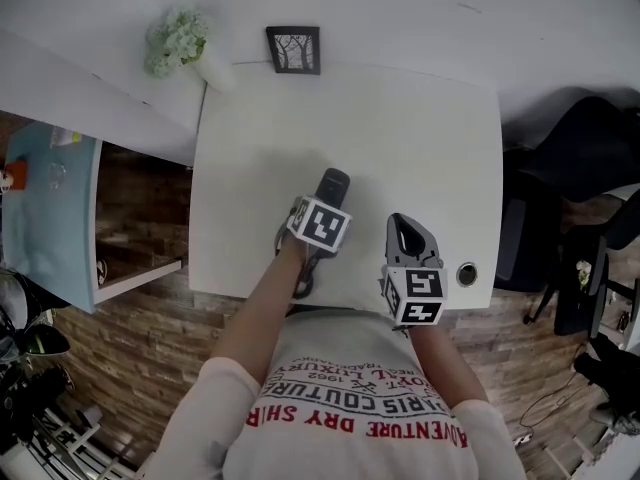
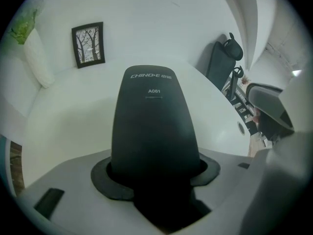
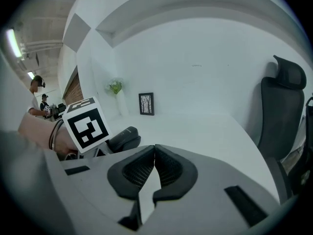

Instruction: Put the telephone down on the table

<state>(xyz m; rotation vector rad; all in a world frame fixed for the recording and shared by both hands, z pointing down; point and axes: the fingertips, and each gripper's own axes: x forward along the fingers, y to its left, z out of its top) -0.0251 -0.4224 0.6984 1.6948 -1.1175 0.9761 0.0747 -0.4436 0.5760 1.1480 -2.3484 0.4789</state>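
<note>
Handle with care: if you part the jaws before it rests on the white rectangular table [image 1: 420, 138], the black plastic telephone handset [image 2: 154, 126], pinched at its near end by your part-open left gripper [image 2: 155, 180] and jutting beyond it over that table, may drop; your right gripper [image 3: 153, 153] sits closed, empty.

Soft even daylight, muted colours, fisheye-warped edges, sharp focus.

The white counter [image 1: 420, 138] is mostly bare. A small dark picture frame [image 1: 293, 49] stands at its far edge, against the wall. A white vase [image 1: 214, 70] with pale green sprigs sits at the far left corner. A round cable hole [image 1: 466, 274] lies near the front right corner, well apart from both.
</note>
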